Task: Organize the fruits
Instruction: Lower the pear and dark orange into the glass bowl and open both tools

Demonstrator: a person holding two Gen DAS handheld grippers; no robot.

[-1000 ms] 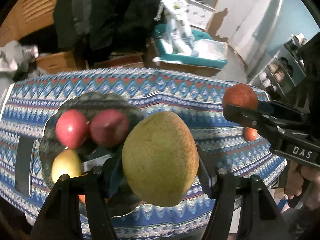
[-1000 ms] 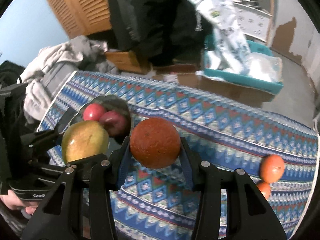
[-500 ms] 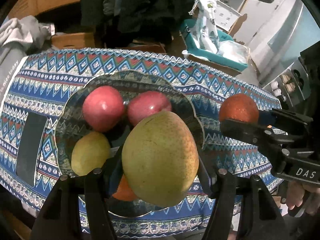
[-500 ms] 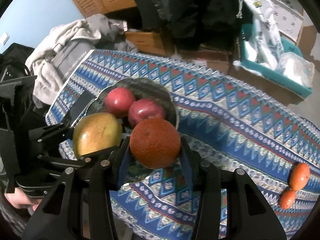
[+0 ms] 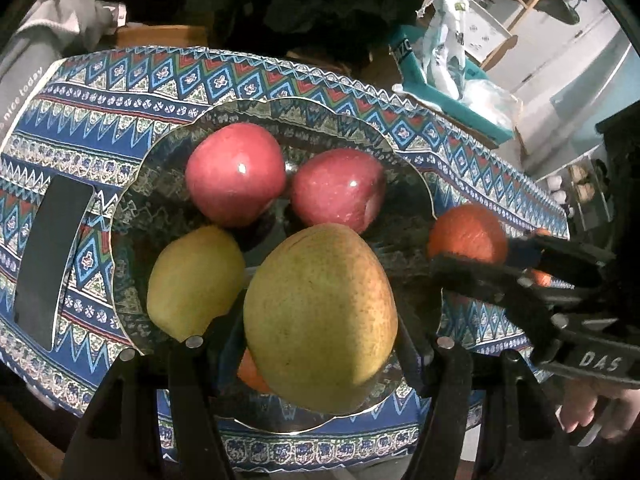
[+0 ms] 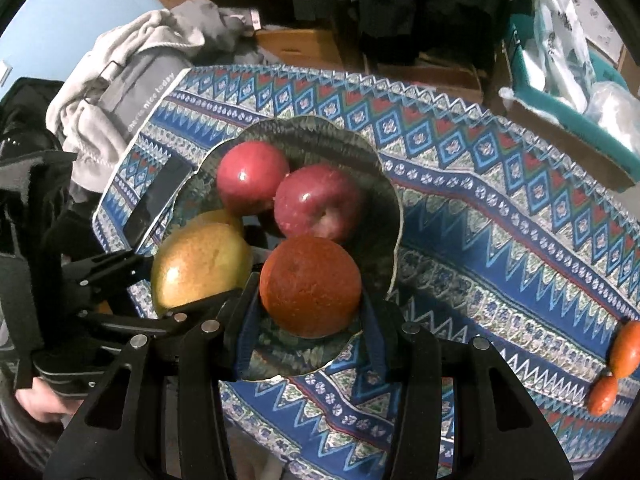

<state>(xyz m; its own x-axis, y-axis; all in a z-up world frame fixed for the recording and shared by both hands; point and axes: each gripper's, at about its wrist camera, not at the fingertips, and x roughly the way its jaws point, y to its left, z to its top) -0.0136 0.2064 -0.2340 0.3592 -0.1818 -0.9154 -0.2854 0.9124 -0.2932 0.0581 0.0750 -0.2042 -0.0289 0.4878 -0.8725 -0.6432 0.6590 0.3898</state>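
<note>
- Both my hands have come in over the glass plate [image 5: 404,168] since a second ago; the plate, far off at mid left of each view then, now fills the middle of both.
- The view has tipped more top-down, so I read this as the final approach before setting fruit down, not yet a release.
- My left gripper [image 5: 320,344] stays clamped on the big yellow-green pear [image 5: 320,312], a finger on each flank, jaws apart only as far as the fruit's width.
- The pear hangs at lower centre of the left view, above the plate's near half, with a smaller yellow pear [image 5: 192,280] just beside it at left and an orange fruit [image 5: 250,372] peeking out under it.
- My right gripper [image 6: 310,308] holds the orange [image 6: 310,284] between its pads, same tight grip, no sign of letting go.
- The orange sits at centre of the right view, over the plate's near right rim, just below two red apples [image 6: 252,176] already lying in the plate.
- Two small orange fruits [image 6: 624,348] wait on the patterned tablecloth [image 6: 500,216] at lower right, well apart from the plate, so more trips are needed.
- Free room in the plate looks tight near the front; rolling off the rim is a risk.
</note>
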